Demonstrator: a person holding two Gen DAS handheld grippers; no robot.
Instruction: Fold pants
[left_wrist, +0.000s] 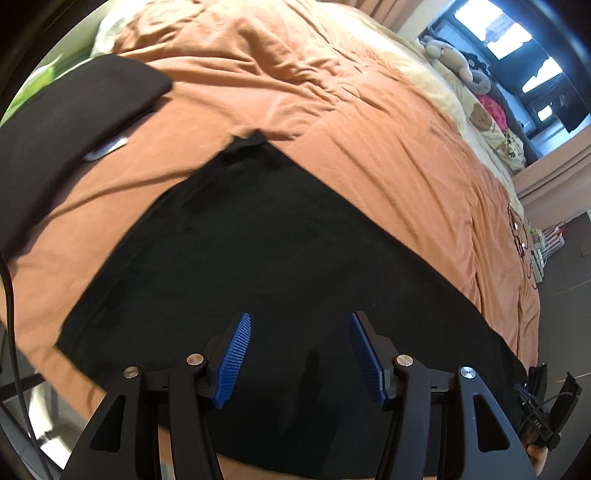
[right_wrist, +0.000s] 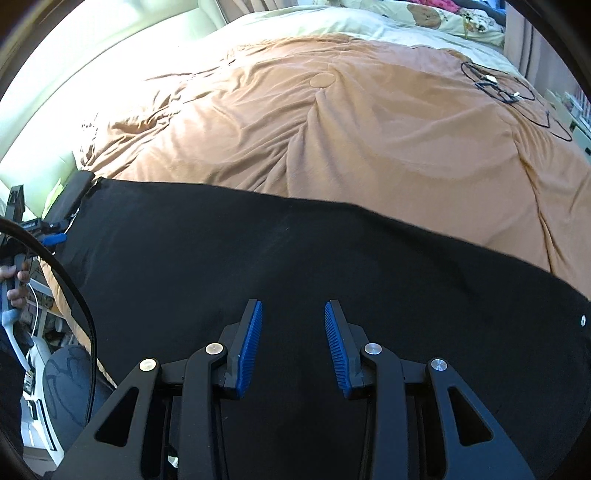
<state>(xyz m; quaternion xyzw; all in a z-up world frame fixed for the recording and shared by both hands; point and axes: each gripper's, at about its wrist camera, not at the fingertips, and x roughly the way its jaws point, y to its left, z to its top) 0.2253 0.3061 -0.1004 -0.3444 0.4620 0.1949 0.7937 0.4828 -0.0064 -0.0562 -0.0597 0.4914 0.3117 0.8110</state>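
Black pants (left_wrist: 258, 258) lie flat on an orange duvet (left_wrist: 332, 110), stretched along the bed's near edge. In the left wrist view my left gripper (left_wrist: 300, 317) is open and empty, hovering just over the dark cloth. In the right wrist view the pants (right_wrist: 295, 266) fill the lower half, with a small metal button (right_wrist: 583, 320) at the right end. My right gripper (right_wrist: 293, 306) is open and empty above the cloth. The left gripper (right_wrist: 55, 238) shows at the pants' far left end, and the right gripper (left_wrist: 535, 413) shows at the lower right of the left wrist view.
A folded black garment (left_wrist: 74, 107) lies on the duvet at the left. Plush toys (left_wrist: 454, 59) and pillows sit by the window. A black cable (right_wrist: 506, 88) lies on the duvet at the far right. Another cable (right_wrist: 74, 295) hangs at the bed's edge.
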